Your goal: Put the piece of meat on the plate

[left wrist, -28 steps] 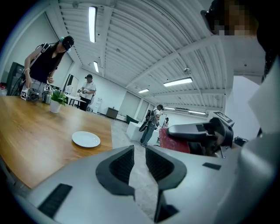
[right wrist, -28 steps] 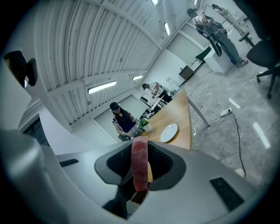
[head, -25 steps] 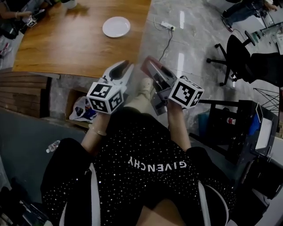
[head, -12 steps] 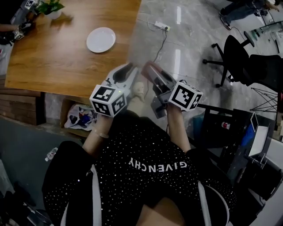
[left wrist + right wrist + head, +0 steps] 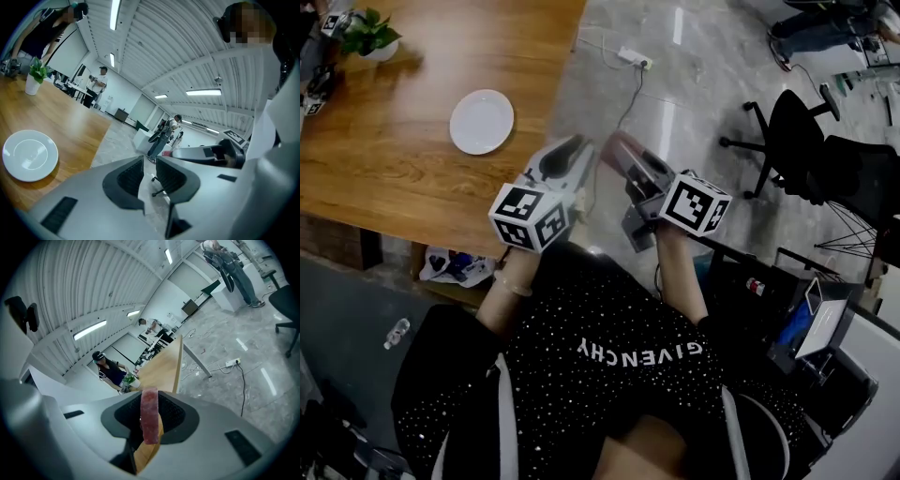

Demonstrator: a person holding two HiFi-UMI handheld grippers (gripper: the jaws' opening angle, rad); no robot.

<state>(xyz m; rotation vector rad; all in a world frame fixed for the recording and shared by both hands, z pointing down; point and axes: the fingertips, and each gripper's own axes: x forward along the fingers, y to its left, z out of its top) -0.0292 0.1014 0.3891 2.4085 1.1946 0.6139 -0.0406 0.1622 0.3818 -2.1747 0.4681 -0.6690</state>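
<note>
A white plate (image 5: 481, 121) lies bare on the wooden table (image 5: 384, 178), to the upper left of both grippers. My right gripper (image 5: 613, 143) is shut on a reddish slab of meat (image 5: 621, 150) and hangs over the grey floor beside the table's edge. In the right gripper view the meat (image 5: 149, 420) stands upright between the dark pads of my right gripper (image 5: 150, 404). My left gripper (image 5: 576, 143) is close beside it. In the left gripper view, my left gripper (image 5: 149, 163) shows a narrow gap with nothing in it, and the plate (image 5: 30, 154) lies far left.
A potted plant (image 5: 370, 36) stands at the table's far corner. On the floor are a power strip (image 5: 631, 58) with its cable and a black office chair (image 5: 787, 141). A bag (image 5: 455, 267) sits under the table. Other people stand in the background.
The table and plate have slid left and down in the head view and come nearer. Both grippers keep their pose in front of me, the meat still held in the right one.
</note>
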